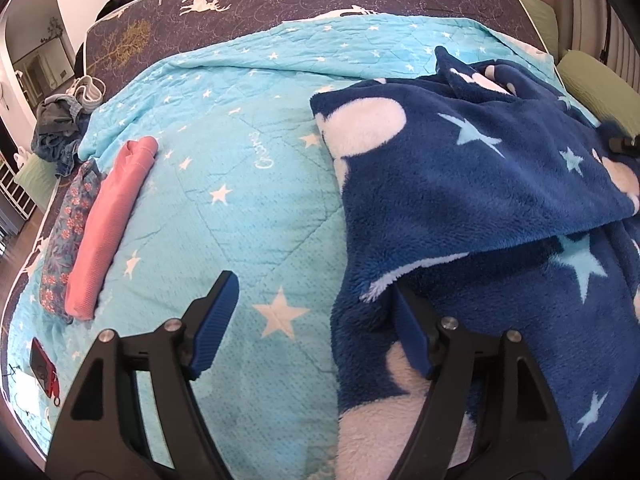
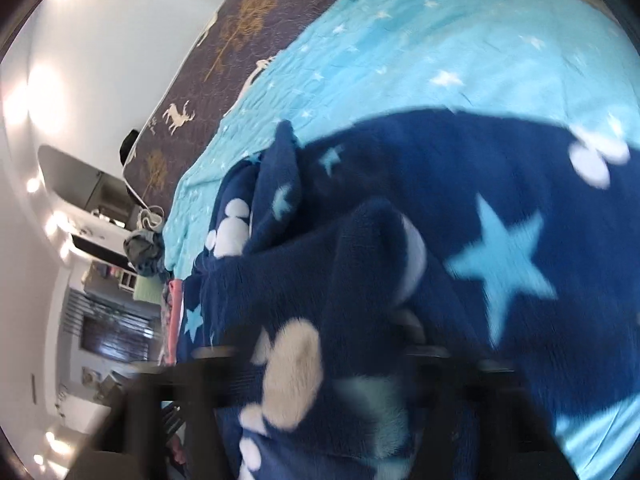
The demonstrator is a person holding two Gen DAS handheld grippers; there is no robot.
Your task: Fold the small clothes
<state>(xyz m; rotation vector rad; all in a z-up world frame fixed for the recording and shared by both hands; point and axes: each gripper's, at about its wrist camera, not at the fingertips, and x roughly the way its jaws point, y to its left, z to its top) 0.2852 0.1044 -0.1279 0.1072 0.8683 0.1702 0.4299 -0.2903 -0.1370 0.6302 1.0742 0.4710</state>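
Observation:
A navy fleece garment (image 1: 472, 184) with stars and white blobs lies partly folded on the light blue star quilt (image 1: 240, 168). My left gripper (image 1: 316, 300) is open, low over the quilt; its right finger (image 1: 412, 340) touches the fleece's left edge, its left finger (image 1: 216, 320) is over bare quilt. In the blurred right wrist view the fleece (image 2: 440, 240) fills the frame and drapes over my right gripper (image 2: 320, 360); its jaws are hidden by the cloth.
A folded pink garment (image 1: 108, 224) and a folded floral one (image 1: 66, 232) lie at the quilt's left edge. A red phone-like object (image 1: 42, 368) lies near the front left. A denim pile (image 1: 56, 128) sits at the far left. Green cushions (image 1: 596, 84) are at right.

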